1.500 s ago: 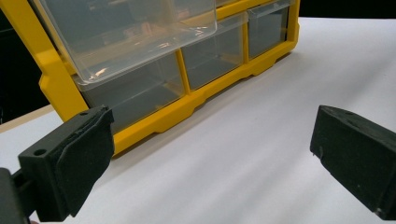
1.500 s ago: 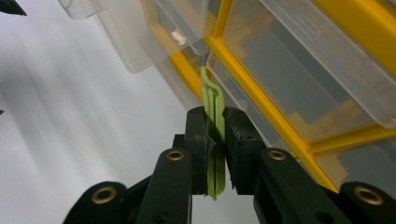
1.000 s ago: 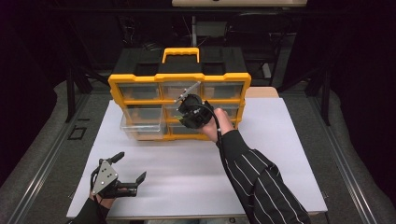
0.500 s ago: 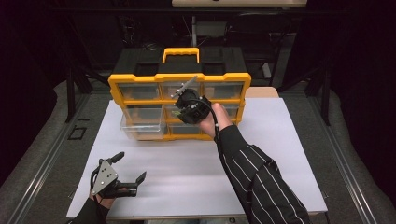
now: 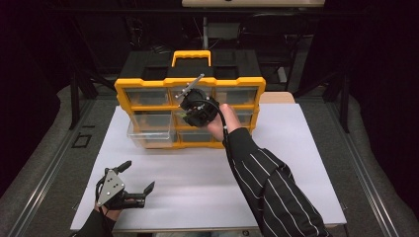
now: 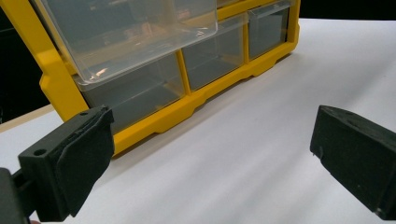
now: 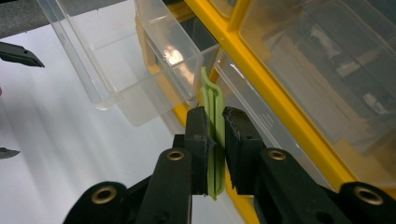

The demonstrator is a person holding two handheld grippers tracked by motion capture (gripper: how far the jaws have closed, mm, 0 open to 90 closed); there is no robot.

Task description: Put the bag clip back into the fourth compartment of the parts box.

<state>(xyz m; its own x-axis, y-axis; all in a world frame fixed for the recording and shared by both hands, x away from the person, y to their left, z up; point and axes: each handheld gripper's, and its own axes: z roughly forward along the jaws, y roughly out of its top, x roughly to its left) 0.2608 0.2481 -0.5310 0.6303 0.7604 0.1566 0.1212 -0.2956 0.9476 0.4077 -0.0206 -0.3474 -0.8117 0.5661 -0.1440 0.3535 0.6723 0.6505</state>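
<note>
Bench point(image 5: 296, 163) w/ white sheet carried a yellow-framed plastic organiser cabinet point(image 5: 190, 111) w/ clear drawers and a yellow carry handle on top. One clear plastic drawer point(image 5: 150, 129), middle row at the cabinet's left in high view, stood pulled out toward the person; looked empty as far as could be told.

Right hand-held gripper point(image 7: 215, 123) was clenched on a thin pale-green plastic strip point(image 7: 212, 100), pads pressing on both flat faces, strip edge-on and sticking out past the fingertips. In right gripper view the strip's tip sat near the corner of the pulled-out drawer, just in front of the yellow frame; touching or not, couldn't tell. High view: same gripper point(image 5: 190, 106) held up in front of the cabinet's centre column, arm in a dark pin-striped sleeve point(image 5: 267, 187) reaching from lower right.

Left hand-held gripper point(image 5: 138, 178) rested low at the near-left part of the bench, well apart from the cabinet, jaws released and spread wide, nothing between them. Left gripper view: black pads point(image 6: 70, 163) either side, white sheet and cabinet's lower rows ahead.
</note>
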